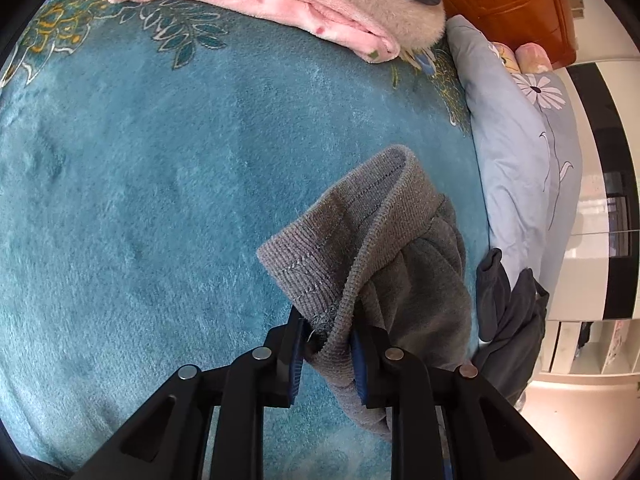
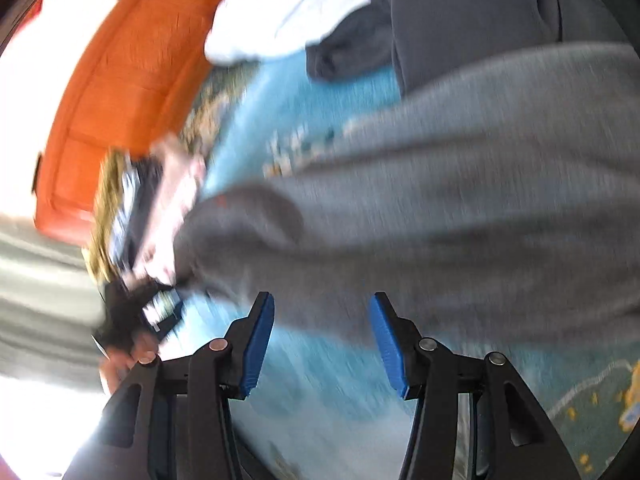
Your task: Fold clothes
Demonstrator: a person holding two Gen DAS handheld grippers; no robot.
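A grey sweater [image 1: 384,240] hangs by its ribbed hem over the teal bed cover [image 1: 140,180]. My left gripper [image 1: 330,332] is shut on that hem, and the cloth is bunched between its blue pads. In the blurred right wrist view the same grey sweater [image 2: 460,200] spreads across the teal cover [image 2: 320,380]. My right gripper [image 2: 322,300] stands open just short of the sweater's near edge, with no cloth pinched between its pads. At the left of that view a person's hand [image 2: 172,208] holds a black tool by the sweater's corner.
A pink fleece blanket [image 1: 280,4] lies folded at the far side. A light blue flowered quilt [image 1: 524,140] and a dark grey garment [image 1: 508,312] lie on the right. An orange wooden headboard [image 2: 120,92], a white garment [image 2: 280,12] and dark clothes [image 2: 480,12] lie beyond the sweater.
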